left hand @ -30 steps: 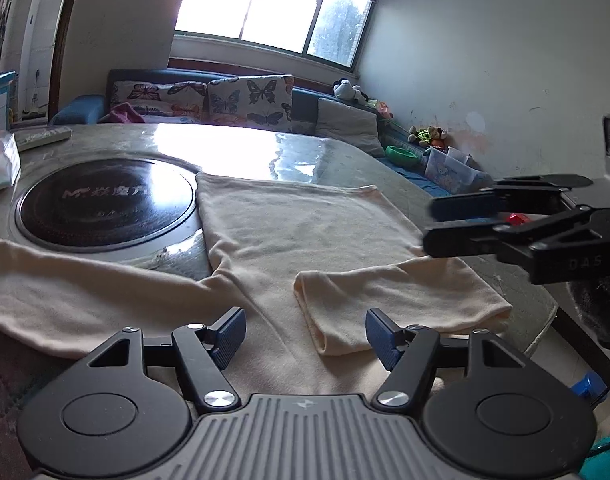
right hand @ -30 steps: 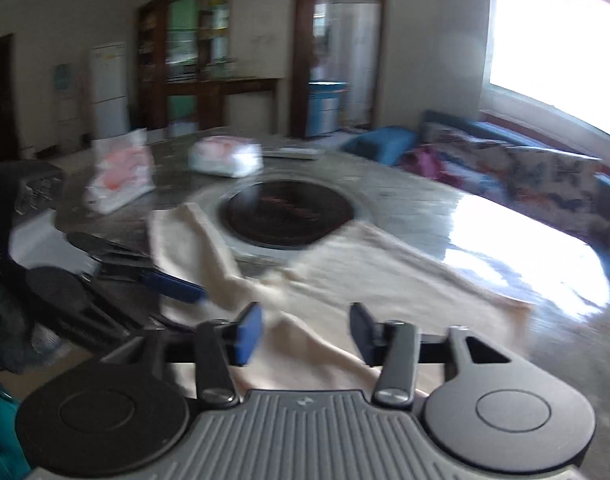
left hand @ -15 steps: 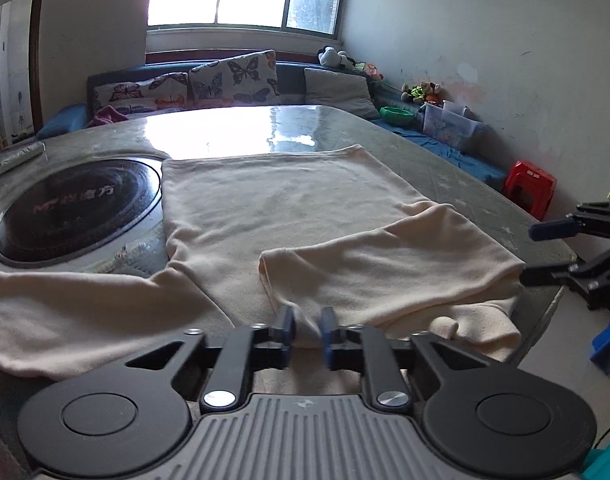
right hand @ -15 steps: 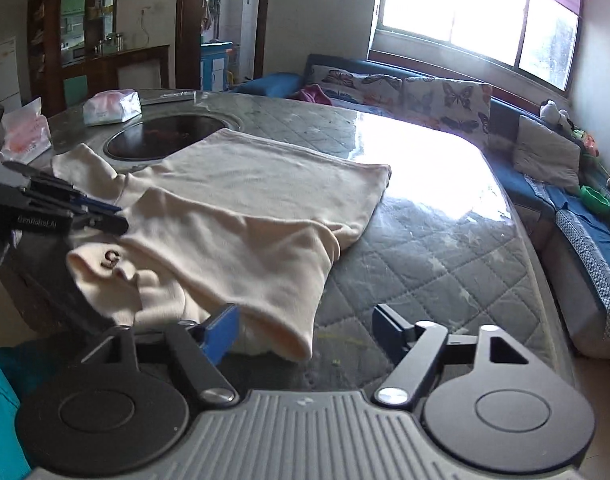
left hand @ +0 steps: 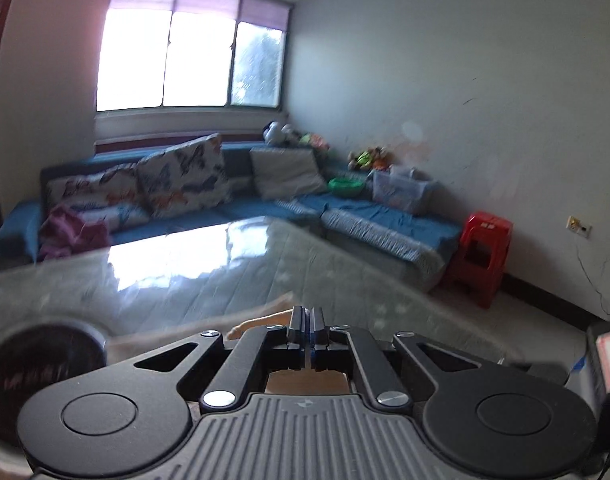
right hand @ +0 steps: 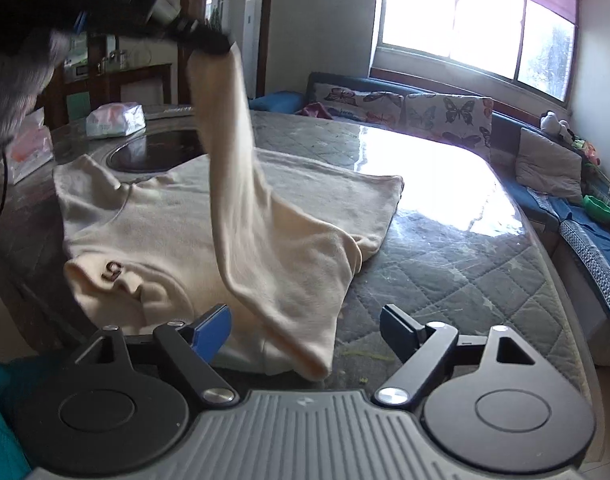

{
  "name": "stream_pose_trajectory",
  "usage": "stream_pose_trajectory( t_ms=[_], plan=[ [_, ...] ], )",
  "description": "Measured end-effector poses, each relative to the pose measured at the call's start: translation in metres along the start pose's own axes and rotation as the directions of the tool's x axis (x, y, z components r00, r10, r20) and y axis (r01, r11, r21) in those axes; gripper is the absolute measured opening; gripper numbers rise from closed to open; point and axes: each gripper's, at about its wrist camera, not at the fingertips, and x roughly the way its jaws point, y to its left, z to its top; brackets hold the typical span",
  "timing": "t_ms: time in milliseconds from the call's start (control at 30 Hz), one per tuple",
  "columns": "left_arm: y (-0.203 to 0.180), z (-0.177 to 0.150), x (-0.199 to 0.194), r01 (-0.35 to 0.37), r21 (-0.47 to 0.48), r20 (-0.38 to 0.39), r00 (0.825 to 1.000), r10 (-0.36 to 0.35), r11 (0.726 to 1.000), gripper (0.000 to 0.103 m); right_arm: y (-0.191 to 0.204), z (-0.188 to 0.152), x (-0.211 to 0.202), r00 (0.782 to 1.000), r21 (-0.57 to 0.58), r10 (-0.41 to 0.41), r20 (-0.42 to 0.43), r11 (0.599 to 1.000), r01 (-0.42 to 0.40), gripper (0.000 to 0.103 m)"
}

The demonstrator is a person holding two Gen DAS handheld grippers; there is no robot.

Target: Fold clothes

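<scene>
A cream sweater [right hand: 153,224] lies spread on the quilted table [right hand: 457,264], with a small dark mark near its collar. Its right sleeve [right hand: 233,168] is pulled up high off the table, and my left gripper [right hand: 209,42] is shut on the cuff at the upper left of the right wrist view. In the left wrist view that gripper [left hand: 307,322] shows closed jaws high above the table, with a strip of cream cloth [left hand: 261,322] just behind them. My right gripper [right hand: 305,330] hangs open at the near table edge, just above the sleeve's shoulder end, holding nothing.
A round black hotplate [right hand: 153,152] is set into the table beyond the sweater, with wrapped packs [right hand: 115,120] to its left. A blue sofa [left hand: 241,204] with cushions runs under the window. A red stool [left hand: 481,256] stands by the wall.
My left gripper shut on the sleeve cuff and lifted it high, so its view now looks over the table at the sofa. The right gripper stayed open near the table edge.
</scene>
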Motion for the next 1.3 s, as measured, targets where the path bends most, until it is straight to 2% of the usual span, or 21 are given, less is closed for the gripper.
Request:
stream_pose_trajectory(
  t_ms=[133,300,567,733,900,1133,1233,1300],
  plan=[
    [-0.010,0.024,0.005,0.032,0.017,0.029,0.999,-0.032,0.999,0.002,-0.006,0.000,0.006,1.000,0.049,-0.019,0.005,0.999,0.019,0.084],
    [-0.017,0.043,0.008,0.059,0.027,0.055,0.997,-0.060,0.998,0.002,-0.010,-0.004,0.008,0.998,0.049,-0.054,-0.016,0.997,0.054,0.084],
    [0.006,0.033,-0.004,0.030,-0.005,0.071,0.997,-0.029,1.000,0.002,-0.018,-0.012,0.004,0.993,0.037,-0.113,-0.043,0.993,0.115,0.084],
    [0.036,0.003,-0.020,-0.004,-0.054,0.046,0.999,0.006,0.999,0.002,-0.022,-0.016,0.001,0.987,0.016,-0.153,-0.053,0.988,0.154,0.087],
    [0.065,-0.056,-0.031,-0.069,-0.112,-0.058,0.996,0.063,0.991,0.002,-0.027,-0.018,-0.002,0.988,-0.002,-0.140,-0.064,0.990,0.140,0.087],
    [0.085,-0.129,-0.033,-0.158,-0.141,-0.239,0.963,0.121,0.977,0.003,-0.036,-0.015,-0.009,0.990,-0.014,-0.080,-0.114,0.997,0.078,0.087],
    [0.089,-0.138,-0.038,-0.186,-0.128,-0.249,0.957,0.150,0.974,0.005,-0.046,-0.008,-0.019,0.992,0.022,-0.044,-0.121,0.999,0.047,0.077],
    [0.089,-0.136,-0.045,-0.178,-0.143,-0.222,0.964,0.144,0.974,0.005,-0.048,0.002,-0.020,0.995,0.036,-0.031,-0.099,0.999,0.035,0.071]
  ],
)
